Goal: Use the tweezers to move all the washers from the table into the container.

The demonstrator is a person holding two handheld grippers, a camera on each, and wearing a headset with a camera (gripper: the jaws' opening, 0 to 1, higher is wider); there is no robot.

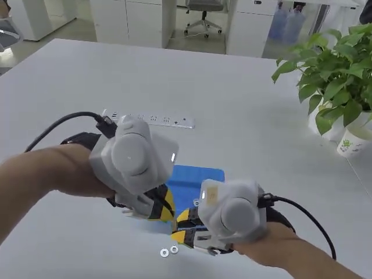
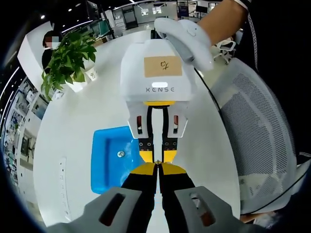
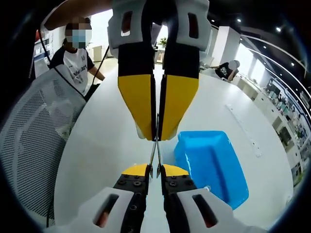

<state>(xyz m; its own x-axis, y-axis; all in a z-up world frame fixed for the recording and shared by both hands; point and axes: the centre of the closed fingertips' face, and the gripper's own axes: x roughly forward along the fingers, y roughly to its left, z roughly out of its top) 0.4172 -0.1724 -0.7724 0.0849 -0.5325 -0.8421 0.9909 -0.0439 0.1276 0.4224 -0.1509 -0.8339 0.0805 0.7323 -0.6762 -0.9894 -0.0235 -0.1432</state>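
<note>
The left gripper and the right gripper meet nose to nose above the bench, just beside the blue container. The tweezers run as a thin metal strip from one gripper to the other. The left jaws are pressed together on one end. The right jaws stand nearly together with the other end in their narrow gap, so both seem to grip. One washer lies in the container. Two washers lie on the bench near the person's edge.

The weak point is this shared hold. If one pair of jaws lets go before the other has a square grip, the tweezers may pivot or fall to the bench. If the hands pull on slightly different lines, the strip could twist and sit skewed, and skewed tips would likely slide off a flat washer. Squeezing too hard may spring the tweezers out sideways. A jerk this near the container's wall could also knock it.
</note>
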